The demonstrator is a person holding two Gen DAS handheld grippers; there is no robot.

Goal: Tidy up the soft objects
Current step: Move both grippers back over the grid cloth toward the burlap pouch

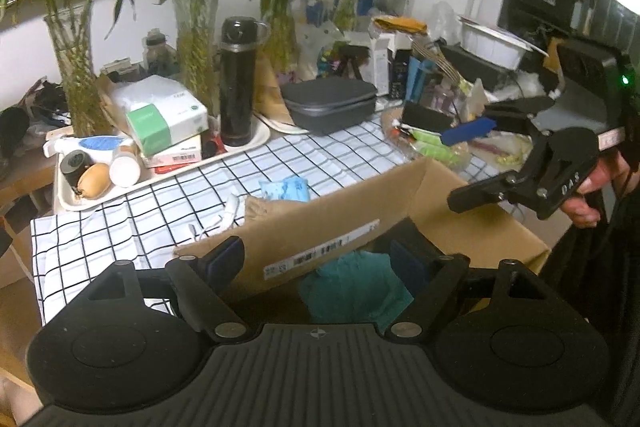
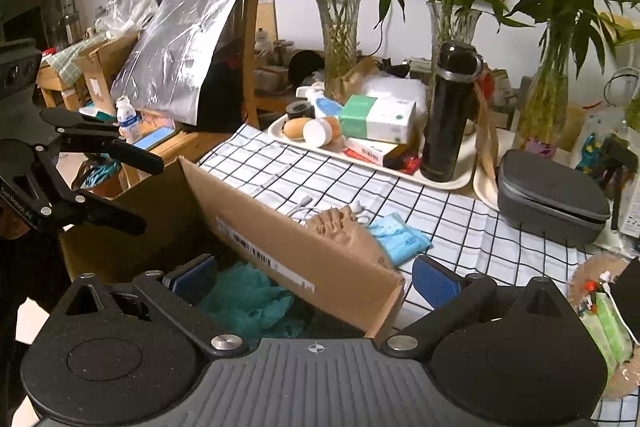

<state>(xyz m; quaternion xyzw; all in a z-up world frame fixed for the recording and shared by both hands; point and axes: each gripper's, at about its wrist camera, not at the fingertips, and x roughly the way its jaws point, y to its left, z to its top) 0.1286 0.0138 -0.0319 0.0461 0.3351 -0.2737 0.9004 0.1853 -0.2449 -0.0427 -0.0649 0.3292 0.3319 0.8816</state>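
An open cardboard box [image 1: 320,223] [image 2: 288,239] stands on the checked tablecloth. A teal soft cloth [image 1: 352,287] [image 2: 248,303] lies inside it. Beyond the box lie a light blue soft pack [image 1: 286,187] [image 2: 396,237] and a crumpled brown paper bag [image 2: 340,227]. My left gripper [image 1: 320,263] is open and empty, straddling the box's near wall above the teal cloth. My right gripper [image 2: 316,279] is open and empty, one finger over the box and one outside it. Each gripper shows in the other's view, the right [image 1: 472,163] and the left [image 2: 136,187].
A cream tray [image 1: 100,199] [image 2: 440,179] holds a black flask [image 1: 238,83] [image 2: 450,111], tissue boxes and small jars. A grey zip case [image 1: 330,103] [image 2: 552,199], glass vases of bamboo [image 2: 340,39] and a white cable [image 2: 304,207] sit behind. A basket of green items [image 2: 608,327] is at right.
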